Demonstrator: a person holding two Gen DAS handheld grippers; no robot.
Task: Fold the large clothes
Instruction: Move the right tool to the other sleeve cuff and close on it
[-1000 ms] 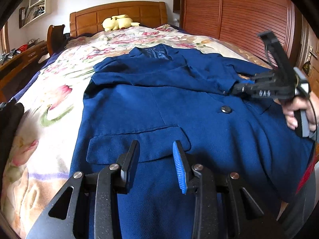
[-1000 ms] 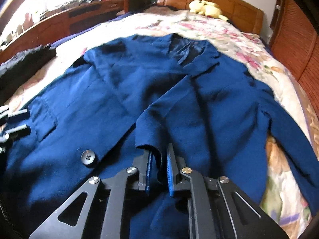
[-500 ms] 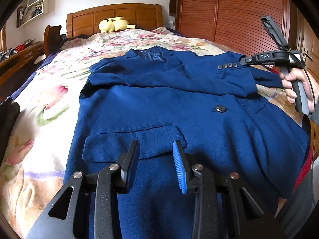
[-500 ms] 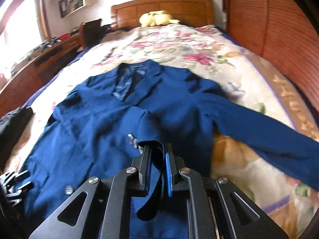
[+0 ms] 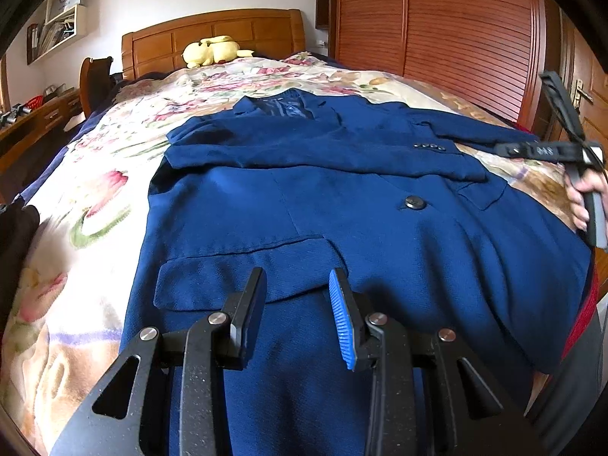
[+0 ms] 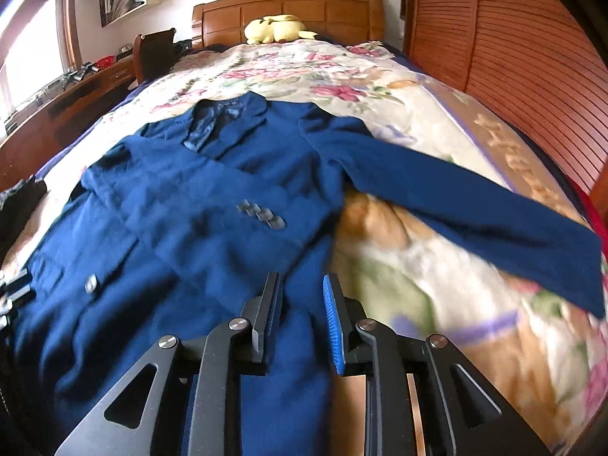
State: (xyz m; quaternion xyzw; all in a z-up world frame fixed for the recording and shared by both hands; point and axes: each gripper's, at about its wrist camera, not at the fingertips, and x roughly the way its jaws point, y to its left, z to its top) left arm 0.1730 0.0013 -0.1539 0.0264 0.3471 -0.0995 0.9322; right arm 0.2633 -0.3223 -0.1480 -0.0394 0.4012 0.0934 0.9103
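Jacket (image 5: 342,209), blue, lies spread face-up on the flowered bedspread (image 6: 380,87), its collar toward the headboard, well beyond both your grippers. Your left gripper (image 5: 296,304) hangs over the lower front of it, just short of the pocket flap (image 5: 243,266), jaws parted with nothing between them. One sleeve (image 6: 212,205) lies folded across the chest, its cuff buttons (image 6: 262,214) just ahead of your right gripper (image 6: 302,304). Your right jaws have just been opening and now stand released, empty, above the jacket's edge. The other sleeve (image 6: 475,220) stretches out flat over the bedspread, ahead and to the right of those jaws. From the left view your hand (image 5: 583,197) shows at the far right, holding the right gripper's handle. A yellow plush toy (image 5: 212,51) sits by the headboard.
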